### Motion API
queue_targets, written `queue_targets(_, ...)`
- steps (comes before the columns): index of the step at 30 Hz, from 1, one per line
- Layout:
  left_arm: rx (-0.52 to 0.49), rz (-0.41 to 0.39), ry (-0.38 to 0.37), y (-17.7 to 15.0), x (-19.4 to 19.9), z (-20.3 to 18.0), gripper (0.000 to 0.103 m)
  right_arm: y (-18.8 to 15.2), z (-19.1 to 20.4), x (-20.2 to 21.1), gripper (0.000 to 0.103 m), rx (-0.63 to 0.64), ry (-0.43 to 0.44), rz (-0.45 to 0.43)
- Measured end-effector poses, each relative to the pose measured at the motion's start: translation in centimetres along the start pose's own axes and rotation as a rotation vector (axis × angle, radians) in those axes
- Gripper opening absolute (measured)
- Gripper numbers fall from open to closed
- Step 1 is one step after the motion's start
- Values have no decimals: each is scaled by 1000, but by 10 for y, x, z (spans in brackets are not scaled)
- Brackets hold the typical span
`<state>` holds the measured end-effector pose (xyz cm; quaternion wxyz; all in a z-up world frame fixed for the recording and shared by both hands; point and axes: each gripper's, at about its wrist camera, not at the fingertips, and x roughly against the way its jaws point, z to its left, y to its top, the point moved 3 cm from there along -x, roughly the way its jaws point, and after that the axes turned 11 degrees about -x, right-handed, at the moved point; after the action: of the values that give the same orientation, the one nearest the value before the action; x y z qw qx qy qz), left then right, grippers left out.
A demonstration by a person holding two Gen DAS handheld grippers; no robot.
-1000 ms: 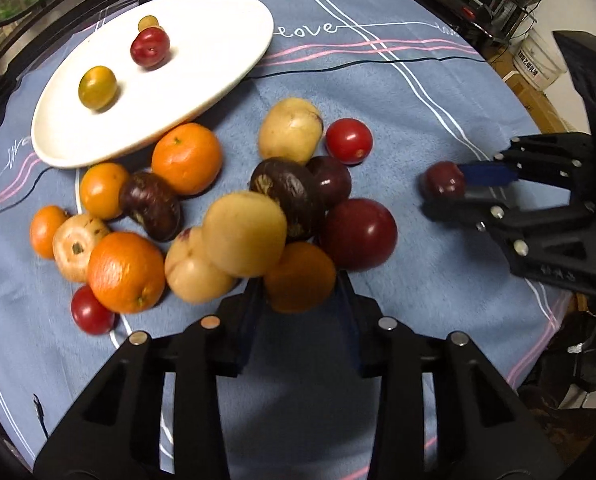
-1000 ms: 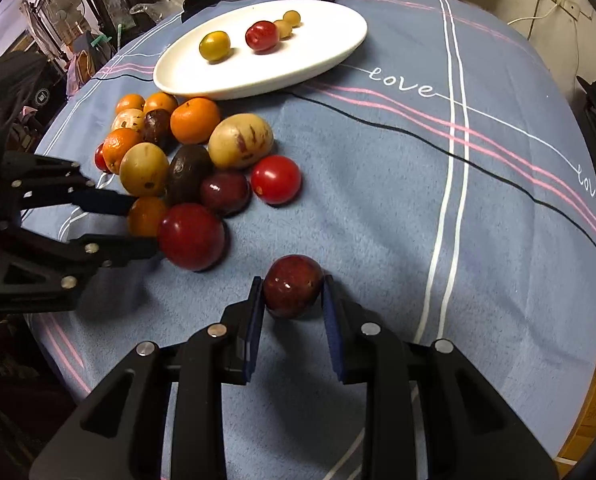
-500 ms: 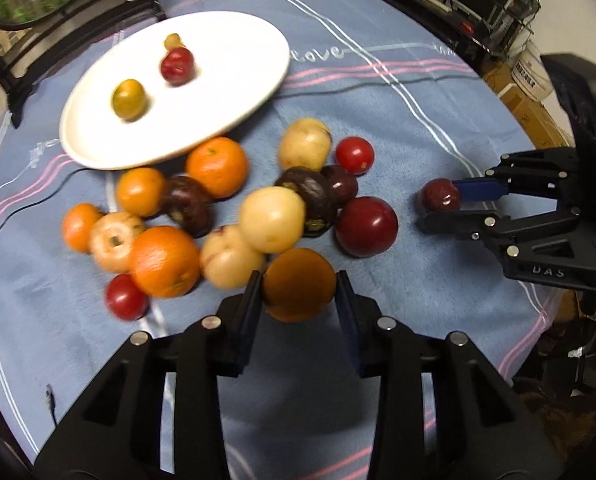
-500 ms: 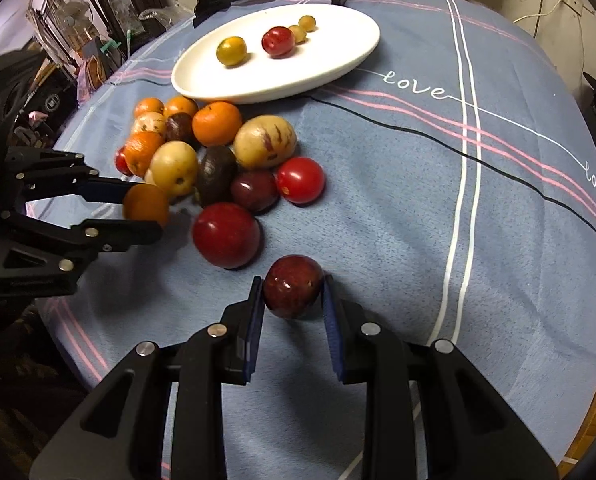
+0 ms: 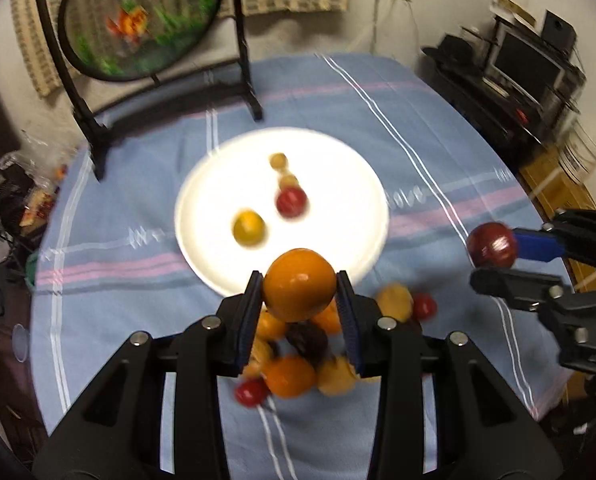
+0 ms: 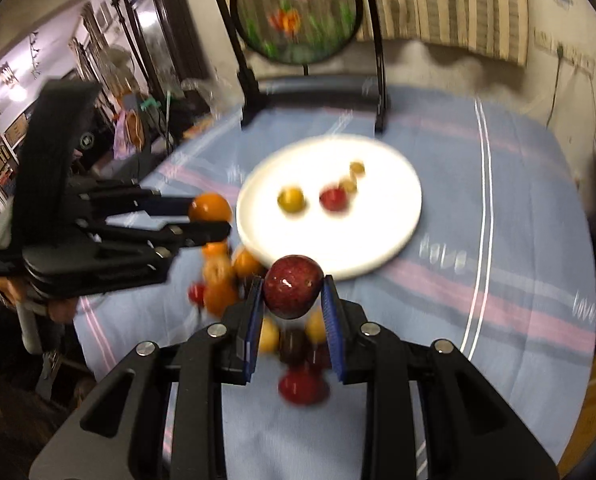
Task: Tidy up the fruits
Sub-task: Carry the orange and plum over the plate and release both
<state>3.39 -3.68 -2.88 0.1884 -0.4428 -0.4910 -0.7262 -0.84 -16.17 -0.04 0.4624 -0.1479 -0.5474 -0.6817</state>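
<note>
Since a second ago we have lifted both fruits off the worktop (image 5: 438,152) toward the white plate (image 5: 338,160), the left hand-held gripper (image 5: 300,294) clenched on an orange fruit (image 5: 300,284), the right hand-held gripper (image 6: 293,300) clamping a dark red fruit (image 6: 293,292), carried above the pile for sorting.

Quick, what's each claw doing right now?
Left gripper: closed on an orange fruit.
Right gripper: closed on a dark red fruit.

Left gripper (image 5: 300,280) raised in the lower centre of its own view, both fingers (image 5: 247,312) pressed against an orange fruit (image 5: 300,284). Right gripper (image 6: 293,294) likewise lifted at lower centre, clamped on a dark red fruit (image 6: 293,292). Seen across from each other: right one at right edge, left one at left.
</note>
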Motion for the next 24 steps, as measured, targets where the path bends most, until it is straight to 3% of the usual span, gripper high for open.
queue_targets(8, 33, -35, 59, 30, 5, 21, 37, 44, 7, 0, 29, 5, 0, -82)
queue_targets(16, 41, 3, 60, 33, -16, 27, 37, 48, 0, -26, 29, -17, 1, -44)
queue_targets(24, 26, 28, 105, 41, -41, 33, 37, 55, -8, -52, 29, -39, -7, -1)
